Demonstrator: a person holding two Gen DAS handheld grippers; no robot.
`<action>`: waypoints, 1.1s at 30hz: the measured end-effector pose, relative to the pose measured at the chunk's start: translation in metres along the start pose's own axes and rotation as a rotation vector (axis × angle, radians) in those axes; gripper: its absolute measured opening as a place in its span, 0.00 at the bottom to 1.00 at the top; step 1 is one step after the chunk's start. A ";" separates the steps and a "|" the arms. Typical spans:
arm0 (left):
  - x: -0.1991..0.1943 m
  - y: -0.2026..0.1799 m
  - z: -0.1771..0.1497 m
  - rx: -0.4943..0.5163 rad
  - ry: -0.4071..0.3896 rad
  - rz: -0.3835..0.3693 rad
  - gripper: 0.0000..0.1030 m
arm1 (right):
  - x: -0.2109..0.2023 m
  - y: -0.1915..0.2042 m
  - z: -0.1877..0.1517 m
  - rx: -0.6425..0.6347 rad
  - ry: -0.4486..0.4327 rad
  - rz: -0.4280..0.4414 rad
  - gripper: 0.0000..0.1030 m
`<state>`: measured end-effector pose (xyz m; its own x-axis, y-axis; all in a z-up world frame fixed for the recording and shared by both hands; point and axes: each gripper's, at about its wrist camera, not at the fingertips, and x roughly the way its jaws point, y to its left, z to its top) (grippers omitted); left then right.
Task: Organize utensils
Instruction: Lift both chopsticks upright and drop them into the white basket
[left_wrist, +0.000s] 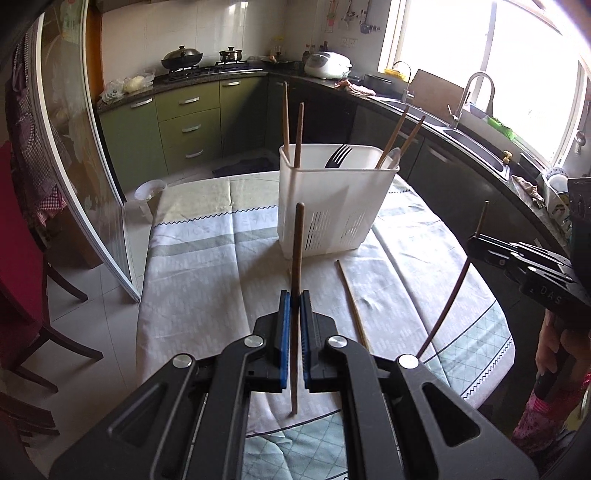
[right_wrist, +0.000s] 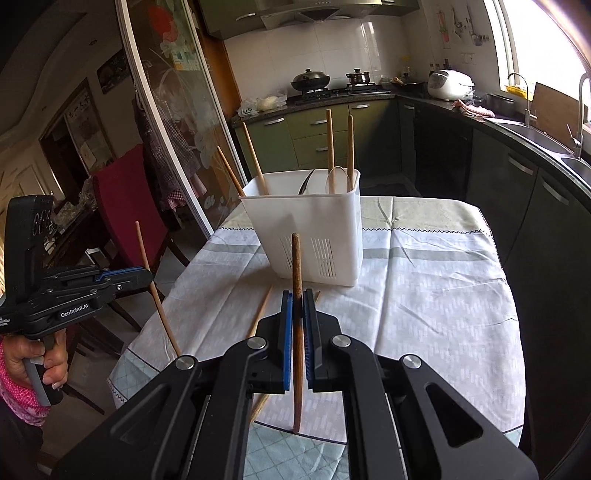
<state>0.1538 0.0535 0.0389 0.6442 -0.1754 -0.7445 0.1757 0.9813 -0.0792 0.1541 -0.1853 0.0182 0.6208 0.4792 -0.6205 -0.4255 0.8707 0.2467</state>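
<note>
Presently: left claw (left_wrist: 294, 300) clamped on chopstick (left_wrist: 296, 258), upright. Right claw (right_wrist: 297, 300) clamped on dark chopstick (right_wrist: 296, 258), upright. Caddy (left_wrist: 332, 206) far on worktop (left_wrist: 207, 266), already stocked: four chopsticks, fork (left_wrist: 338, 155). Remaining: both held sticks, plus loose stick (left_wrist: 352, 302) near caddy.

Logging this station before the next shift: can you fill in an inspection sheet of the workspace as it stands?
Surface: table under a pale patterned cloth.
Job's things: white utensil holder upright, holding four chopsticks, a black fork and a pale spoon; one loose chopstick lying flat on the cloth.
Clutter: nothing seen.
Grippers: left gripper shut on a dark chopstick; right gripper shut on a brown chopstick; both sticks upright.
Cables: nothing seen.
Surroundings: kitchen counter with wok, rice cooker, sink faucet; red chair.
</note>
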 end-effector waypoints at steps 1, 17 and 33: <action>-0.002 -0.001 0.001 0.005 -0.005 -0.004 0.05 | 0.000 0.001 0.001 0.000 -0.002 0.002 0.06; -0.024 -0.019 0.056 0.034 -0.095 -0.041 0.05 | -0.026 0.016 0.054 -0.052 -0.101 0.020 0.06; -0.067 -0.047 0.155 0.068 -0.434 0.003 0.05 | -0.066 0.045 0.161 -0.106 -0.474 -0.080 0.06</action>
<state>0.2176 0.0067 0.1956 0.8953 -0.2043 -0.3959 0.2126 0.9769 -0.0233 0.1998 -0.1594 0.1897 0.8753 0.4300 -0.2211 -0.4132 0.9027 0.1197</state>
